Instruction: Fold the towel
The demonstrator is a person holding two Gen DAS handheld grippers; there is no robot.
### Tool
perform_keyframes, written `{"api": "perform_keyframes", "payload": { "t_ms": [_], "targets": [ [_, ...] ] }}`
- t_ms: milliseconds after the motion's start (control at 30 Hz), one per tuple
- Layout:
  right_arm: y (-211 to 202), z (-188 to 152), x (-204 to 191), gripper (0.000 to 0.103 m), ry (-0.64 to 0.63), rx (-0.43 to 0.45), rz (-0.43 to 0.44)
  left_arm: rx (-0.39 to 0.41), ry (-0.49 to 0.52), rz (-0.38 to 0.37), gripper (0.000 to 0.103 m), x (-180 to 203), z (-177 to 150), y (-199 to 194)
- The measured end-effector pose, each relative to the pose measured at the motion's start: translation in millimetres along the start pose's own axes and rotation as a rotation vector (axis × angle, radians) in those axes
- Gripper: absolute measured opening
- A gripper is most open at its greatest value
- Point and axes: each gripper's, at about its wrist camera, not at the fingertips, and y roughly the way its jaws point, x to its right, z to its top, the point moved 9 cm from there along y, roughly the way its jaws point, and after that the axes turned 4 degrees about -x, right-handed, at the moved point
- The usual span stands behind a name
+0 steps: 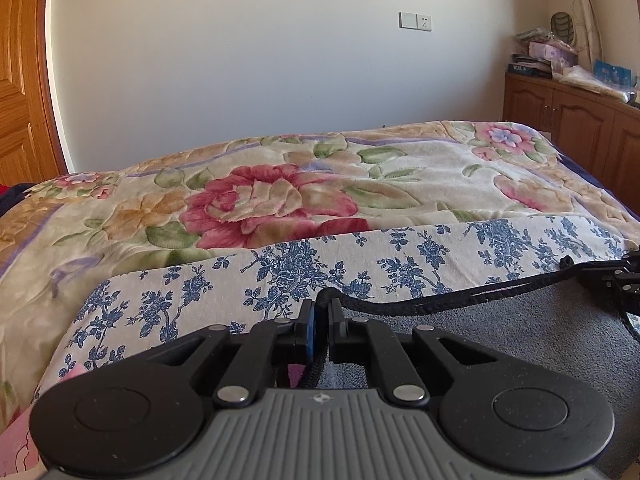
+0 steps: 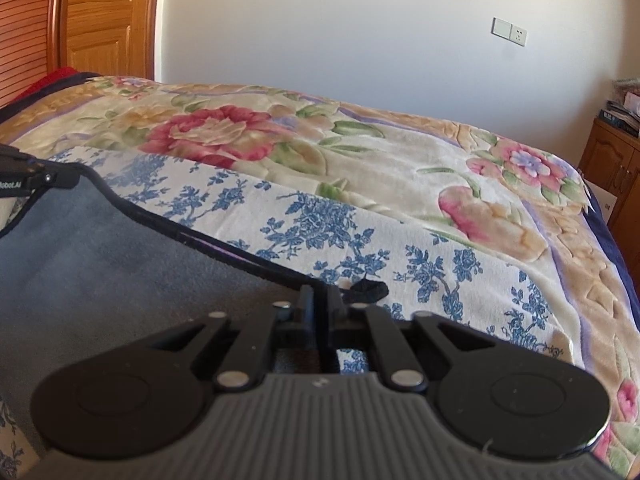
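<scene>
A grey towel [image 1: 500,332] with a black stitched hem lies on a blue-flowered white cloth [image 1: 360,264] on the bed. My left gripper [image 1: 320,312] is shut on the towel's hem at one corner. My right gripper [image 2: 322,300] is shut on the hem at the other corner of the same edge, and the towel [image 2: 120,264] spreads to its left. The hem runs taut between the two grippers. The right gripper shows at the right edge of the left wrist view [image 1: 616,276]; the left gripper shows at the left edge of the right wrist view [image 2: 44,178].
A floral plush blanket [image 1: 280,196] covers the bed beyond the cloth. A wooden cabinet [image 1: 580,120] with clutter stands at the far right. A wooden door [image 2: 100,16] is at the far left, and a white wall with a socket [image 1: 416,22] is behind.
</scene>
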Motion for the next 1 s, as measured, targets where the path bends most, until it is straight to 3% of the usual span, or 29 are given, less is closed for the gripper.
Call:
{"api": "perform_keyframes", "payload": {
  "t_ms": [33,100,167,567,1000],
  "targets": [
    [0,0,1,0.015,0.003,0.000,-0.002,0.001,-0.004,-0.003,0.010,0,0,0],
    [0,0,3,0.023,0.012,-0.004,-0.006,0.004,-0.007,0.002,0.026,-1,0,-1],
    [-2,0,5,0.057,0.024,0.002,-0.009,0.009,-0.012,0.005,0.039,-1,0,-2],
    [-47,8,2,0.058,0.066,0.035,0.008,0.038,-0.011,0.003,0.073,7,13,-43],
    [-125,12,-17,0.058,0.077,0.073,0.040,0.061,0.003,0.012,0.079,20,29,-122]
  ]
}}
